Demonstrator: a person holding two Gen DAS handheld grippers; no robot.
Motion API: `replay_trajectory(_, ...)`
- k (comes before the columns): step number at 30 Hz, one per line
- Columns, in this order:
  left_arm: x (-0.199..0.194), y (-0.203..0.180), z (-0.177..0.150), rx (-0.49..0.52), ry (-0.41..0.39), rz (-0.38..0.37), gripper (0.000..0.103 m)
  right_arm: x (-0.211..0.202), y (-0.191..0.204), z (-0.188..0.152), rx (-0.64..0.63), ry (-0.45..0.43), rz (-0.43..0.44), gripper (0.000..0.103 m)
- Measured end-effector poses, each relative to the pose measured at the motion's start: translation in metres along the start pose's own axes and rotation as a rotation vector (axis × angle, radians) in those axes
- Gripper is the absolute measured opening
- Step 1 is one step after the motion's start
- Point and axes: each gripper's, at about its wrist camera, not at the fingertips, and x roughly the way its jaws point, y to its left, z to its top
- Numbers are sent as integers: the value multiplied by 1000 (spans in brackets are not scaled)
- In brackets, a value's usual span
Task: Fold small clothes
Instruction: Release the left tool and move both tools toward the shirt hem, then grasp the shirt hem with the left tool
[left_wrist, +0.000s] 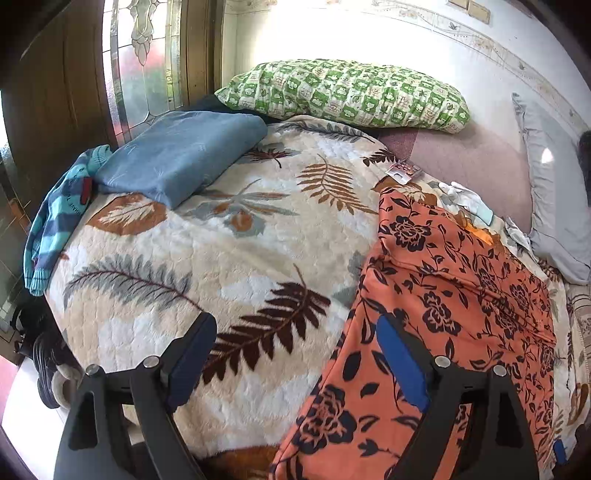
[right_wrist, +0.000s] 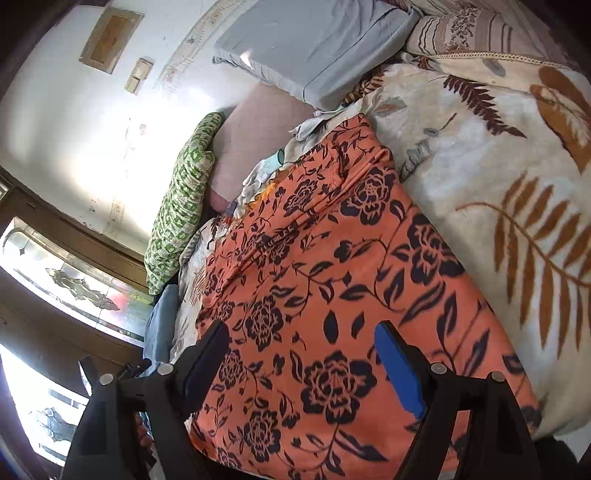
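Leaf-print blanket under limp, light floral garment; both grippers spread apart, empty; best pinched at hem corners.

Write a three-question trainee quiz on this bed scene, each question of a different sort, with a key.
1. True or false: the left gripper is shut on the orange floral garment.
2. Multiple choice: what lies at the head of the bed against the wall? A. a green patterned pillow B. a red towel C. a wicker basket
3. Fill in: the folded blue cloth rests on the leaf-print ______.

Key
1. False: both the left and the right gripper are open, and neither grips the garment.
2. A
3. blanket
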Motion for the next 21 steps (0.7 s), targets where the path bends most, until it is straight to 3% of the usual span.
replay_trajectory(7,-18,3,-42,29,119,-26,89,-23,7,-33,-120,-29,-15,84)
replay_trajectory(11,-31,5,-59,48,123,-25,89,-28,4,-38,-150,-52,-19,84)
replay_trajectory(21,-21,33,-90,4,200,-20,89,-49,-14,-37,-68,-143,-30,84)
